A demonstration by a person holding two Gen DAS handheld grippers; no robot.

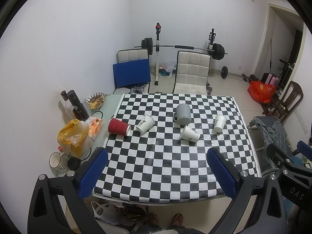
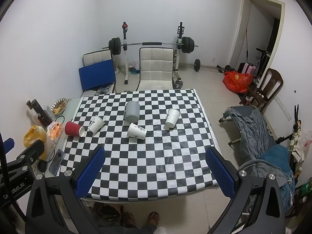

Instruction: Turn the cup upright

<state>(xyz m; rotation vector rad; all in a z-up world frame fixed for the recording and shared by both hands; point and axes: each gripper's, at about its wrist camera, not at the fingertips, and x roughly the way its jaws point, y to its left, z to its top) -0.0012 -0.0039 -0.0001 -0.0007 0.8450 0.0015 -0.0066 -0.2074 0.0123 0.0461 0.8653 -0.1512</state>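
Note:
Several cups sit on the checkered tablecloth [image 1: 156, 156]. A red ribbed cup [image 1: 119, 127] lies on its side at the left. Three white paper cups [image 1: 145, 123] [image 1: 190, 133] [image 1: 219, 123] lie tipped over. A grey mug [image 1: 183, 114] stands upside down at the middle. They also show in the right wrist view: the red cup [image 2: 74, 128], white cups [image 2: 96, 124] [image 2: 136, 131] [image 2: 172, 117], and the grey mug [image 2: 132, 111]. My left gripper [image 1: 157, 172] is open and empty above the table's near edge. My right gripper [image 2: 155, 172] is open and empty beside it.
Clutter lines the table's left side: dark bottles [image 1: 77, 103], a snack dish [image 1: 96, 100], a yellow bag [image 1: 73, 136], a white mug [image 1: 56, 161], a phone [image 2: 56, 161]. Two white chairs [image 1: 192, 73] stand behind the table. A cot with clothes [image 2: 259, 136] stands at the right.

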